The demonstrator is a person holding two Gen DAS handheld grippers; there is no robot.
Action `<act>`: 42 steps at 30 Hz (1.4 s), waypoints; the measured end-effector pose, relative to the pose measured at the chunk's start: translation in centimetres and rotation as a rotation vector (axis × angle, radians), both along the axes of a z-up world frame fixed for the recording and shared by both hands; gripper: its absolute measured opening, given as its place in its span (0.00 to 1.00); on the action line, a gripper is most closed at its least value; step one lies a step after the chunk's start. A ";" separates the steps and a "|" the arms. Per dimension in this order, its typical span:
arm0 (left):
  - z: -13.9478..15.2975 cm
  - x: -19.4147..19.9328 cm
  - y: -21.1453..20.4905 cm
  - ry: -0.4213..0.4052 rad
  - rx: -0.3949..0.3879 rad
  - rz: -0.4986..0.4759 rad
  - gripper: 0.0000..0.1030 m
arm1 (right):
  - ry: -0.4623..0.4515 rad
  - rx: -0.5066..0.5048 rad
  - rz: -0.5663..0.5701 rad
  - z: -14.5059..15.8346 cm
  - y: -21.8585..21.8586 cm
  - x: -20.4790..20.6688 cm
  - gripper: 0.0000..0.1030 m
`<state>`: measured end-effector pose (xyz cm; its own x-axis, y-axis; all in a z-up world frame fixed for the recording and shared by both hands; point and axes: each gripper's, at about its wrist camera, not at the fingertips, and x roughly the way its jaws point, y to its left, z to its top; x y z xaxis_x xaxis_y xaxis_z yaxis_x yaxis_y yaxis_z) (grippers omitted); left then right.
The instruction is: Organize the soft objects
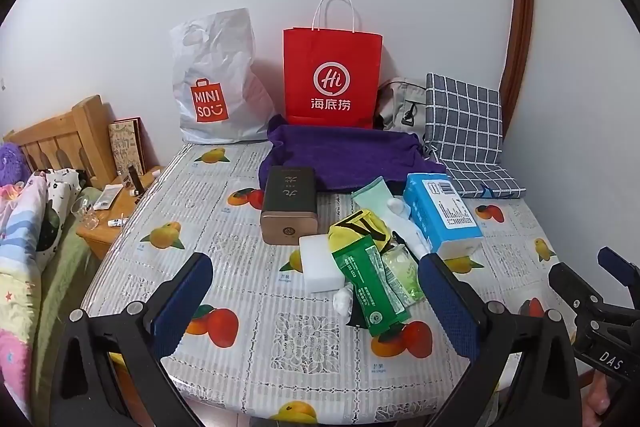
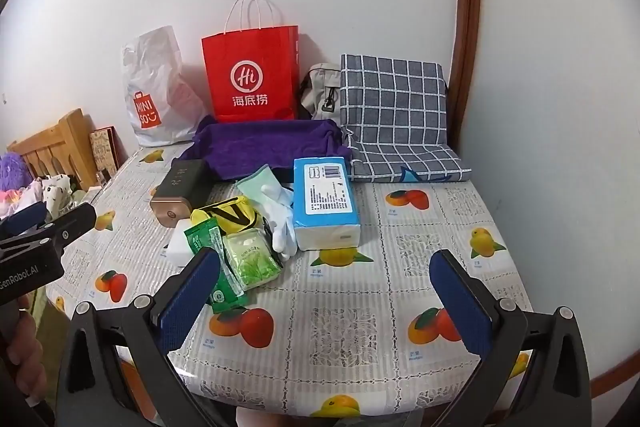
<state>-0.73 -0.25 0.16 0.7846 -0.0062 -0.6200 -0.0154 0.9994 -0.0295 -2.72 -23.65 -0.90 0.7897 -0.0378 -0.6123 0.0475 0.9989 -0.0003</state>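
On the left, a wooden bed (image 1: 60, 139) and a nightstand (image 1: 116, 211) stand beside the table (image 1: 248, 307), which has a fruit-print cloth. The left gripper (image 1: 316, 303) hangs low over the near edge. Its blue pads (image 1: 182, 303) are spread wide, with nothing between them.

At the back, against the wall, stand a white bag (image 1: 212, 79), then a red bag (image 1: 332, 75), then a checked cushion (image 1: 464, 119). A purple towel (image 1: 344, 155) lies in front of the red bag. A dark box (image 1: 290, 203) touches the towel's near edge.

The soft things sit in a pile mid-table: a white sponge (image 1: 318, 263), a yellow cloth (image 1: 360, 227), a green packet (image 1: 368, 287), white gloves (image 2: 282, 223) and a blue tissue pack (image 2: 324, 203).

The right gripper (image 2: 326, 307) hovers over bare cloth, just right of the pile. Its fingers are wide apart too, and it holds nothing.
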 end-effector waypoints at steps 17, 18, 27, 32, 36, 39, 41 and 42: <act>0.1 -0.2 0.1 0.000 -0.004 -0.003 1.00 | -0.007 0.008 0.002 0.2 0.3 -0.2 1.00; 0.2 -0.3 0.1 -0.001 -0.005 -0.003 1.00 | -0.006 0.008 0.002 0.2 0.3 -0.2 1.00; 0.2 -0.3 0.1 -0.001 -0.004 -0.002 1.00 | -0.006 0.007 0.003 0.3 0.2 -0.3 1.00; 0.1 -0.3 0.1 -0.001 -0.003 -0.001 1.00 | -0.008 0.010 0.002 0.4 0.3 -0.3 1.00; 0.1 -0.2 0.1 -0.001 -0.004 -0.002 1.00 | -0.008 0.011 0.003 0.3 0.2 -0.3 1.00; 0.2 -0.3 0.1 -0.001 -0.004 -0.002 1.00 | -0.011 0.012 0.002 0.5 0.2 -0.5 1.00; 0.1 -0.2 0.2 -0.002 -0.004 -0.002 1.00 | -0.012 0.012 0.002 0.6 0.2 -0.5 1.00; 0.2 -0.3 0.1 -0.002 -0.004 -0.002 1.00 | -0.012 0.012 0.002 0.7 0.2 -0.5 1.00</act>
